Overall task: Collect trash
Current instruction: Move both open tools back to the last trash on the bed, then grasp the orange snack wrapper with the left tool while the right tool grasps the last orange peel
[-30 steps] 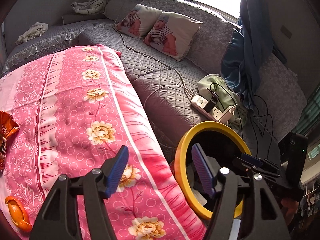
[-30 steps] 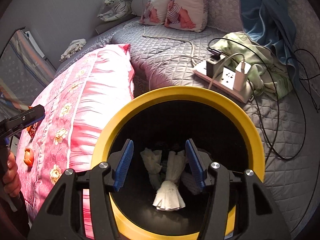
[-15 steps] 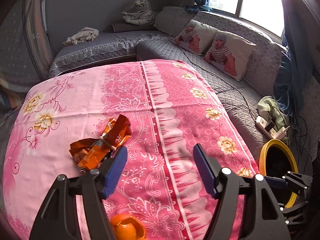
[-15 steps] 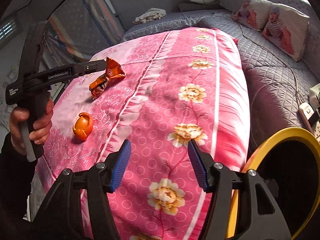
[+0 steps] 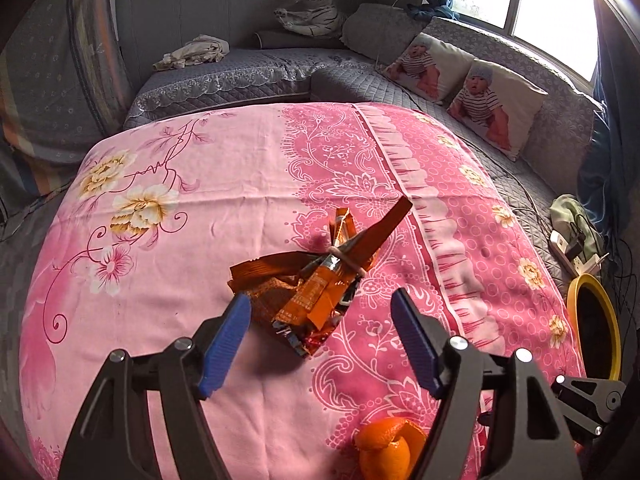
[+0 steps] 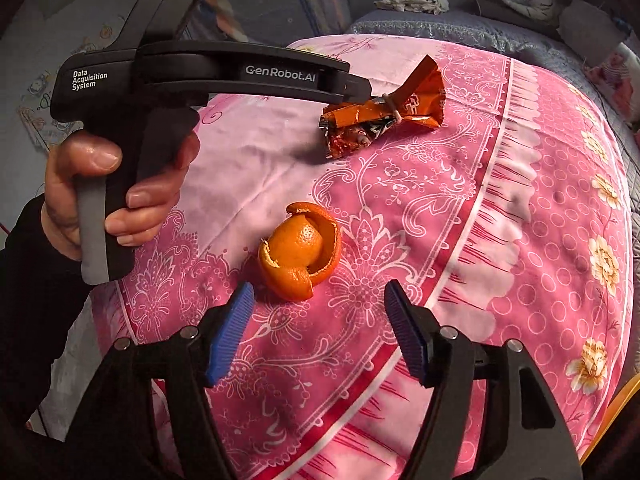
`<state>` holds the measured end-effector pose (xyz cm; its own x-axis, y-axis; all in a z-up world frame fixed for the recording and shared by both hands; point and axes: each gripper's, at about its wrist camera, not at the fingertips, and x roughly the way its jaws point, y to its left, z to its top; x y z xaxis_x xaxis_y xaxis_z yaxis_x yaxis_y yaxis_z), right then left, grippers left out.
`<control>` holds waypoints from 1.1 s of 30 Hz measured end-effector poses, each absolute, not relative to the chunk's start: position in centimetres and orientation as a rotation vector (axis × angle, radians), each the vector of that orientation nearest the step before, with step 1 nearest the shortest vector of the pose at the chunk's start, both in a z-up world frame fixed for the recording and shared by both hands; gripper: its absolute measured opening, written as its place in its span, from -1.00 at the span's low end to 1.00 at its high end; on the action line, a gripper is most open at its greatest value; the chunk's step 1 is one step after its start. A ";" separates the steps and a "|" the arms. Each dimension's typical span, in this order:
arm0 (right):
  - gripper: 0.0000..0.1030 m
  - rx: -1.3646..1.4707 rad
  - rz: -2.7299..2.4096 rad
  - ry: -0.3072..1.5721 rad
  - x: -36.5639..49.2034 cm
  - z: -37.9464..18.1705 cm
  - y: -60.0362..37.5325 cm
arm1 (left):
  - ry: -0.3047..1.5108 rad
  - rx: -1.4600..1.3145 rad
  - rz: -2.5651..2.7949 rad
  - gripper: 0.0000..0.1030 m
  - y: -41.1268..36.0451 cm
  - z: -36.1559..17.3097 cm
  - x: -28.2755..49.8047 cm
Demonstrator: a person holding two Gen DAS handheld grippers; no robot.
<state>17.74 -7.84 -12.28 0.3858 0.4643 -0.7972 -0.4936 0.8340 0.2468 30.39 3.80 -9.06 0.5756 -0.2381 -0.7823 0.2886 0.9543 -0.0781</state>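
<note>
Two pieces of trash are seen on the pink floral bedspread point(image 5: 248, 176): a crumpled orange foil wrapper point(image 5: 316, 280) and, nearer the person, a curl of orange peel point(image 6: 300, 252). The wrapper is seen directly ahead of the left tool point(image 5: 320, 340), just beyond its blue pads, its long axis running on a slant away and to the right; one end is tied off with a band. The left tool's jaws are spread wide with nothing between them, having just been opening. In the right wrist view the peel is found straight ahead of the right tool point(image 6: 318, 328), centred on the gap and a little beyond the tips; this tool is likewise gaping and empty, its jaws just having widened. Each piece is thus judged nearer to its own tool. The yellow-rimmed bin point(image 5: 592, 328) is seen off the bed's right edge, well apart from both pieces.
</note>
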 end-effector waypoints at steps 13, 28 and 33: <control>0.36 -0.083 0.561 1.024 19.8 -14.6 -4.6 | 0.912 0.089 -0.346 0.35 1.7 -10.5 34.1; 0.11 -0.098 0.529 1.032 21.9 -15.5 -3.1 | 0.942 0.109 -0.337 -0.34 0.4 -12.8 37.3; -0.01 -0.085 0.527 1.042 22.7 -15.6 -3.4 | 0.934 0.091 -0.313 -0.45 1.0 -12.5 37.2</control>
<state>22.74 -3.40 -15.63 0.3929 0.3747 -0.8398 -0.4539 0.8732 0.1772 37.22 0.97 -12.52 0.5528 -0.2257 -0.8022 0.3039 0.9509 -0.0581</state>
